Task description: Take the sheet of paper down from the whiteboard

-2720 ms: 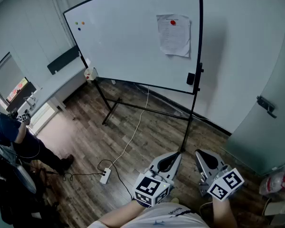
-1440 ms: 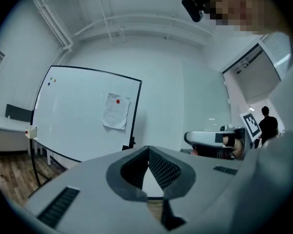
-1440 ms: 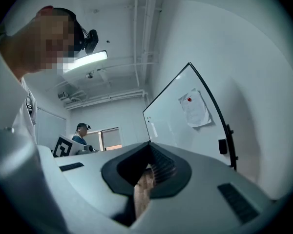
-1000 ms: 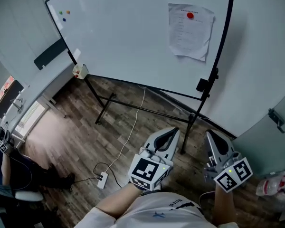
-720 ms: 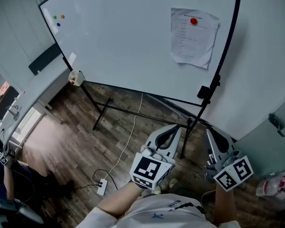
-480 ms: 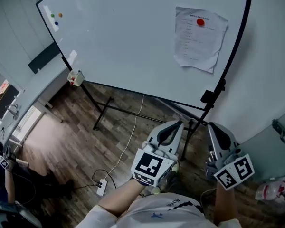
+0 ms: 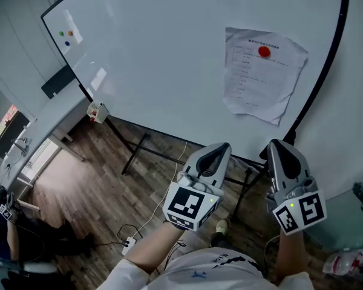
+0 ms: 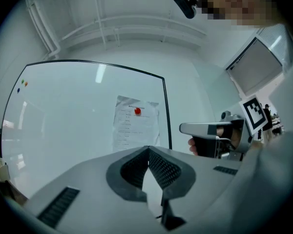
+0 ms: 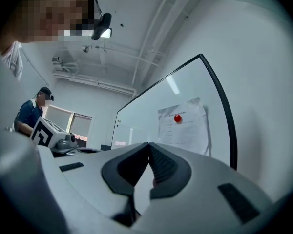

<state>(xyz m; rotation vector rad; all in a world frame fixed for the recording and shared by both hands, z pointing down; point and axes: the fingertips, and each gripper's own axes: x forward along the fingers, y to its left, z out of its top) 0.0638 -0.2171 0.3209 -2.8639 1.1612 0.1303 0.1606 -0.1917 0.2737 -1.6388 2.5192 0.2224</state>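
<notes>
Both my tongs have come up closer to the whiteboard (image 7: 157, 59). Head view: one creased, printed sheet of paper (image 7: 263, 80) hangs near its right edge under one red magnet (image 7: 264, 52), with my left tongs (image 7: 221, 145) and right tongs (image 7: 279, 144) below it. Left gripper view: jaws closed, empty. Right gripper view: closed, empty too.

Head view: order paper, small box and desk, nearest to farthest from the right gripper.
1. Paper, just above the right gripper.
2. Small box, whiteboard's lower left corner.
3. Desk, beyond that corner.
</notes>
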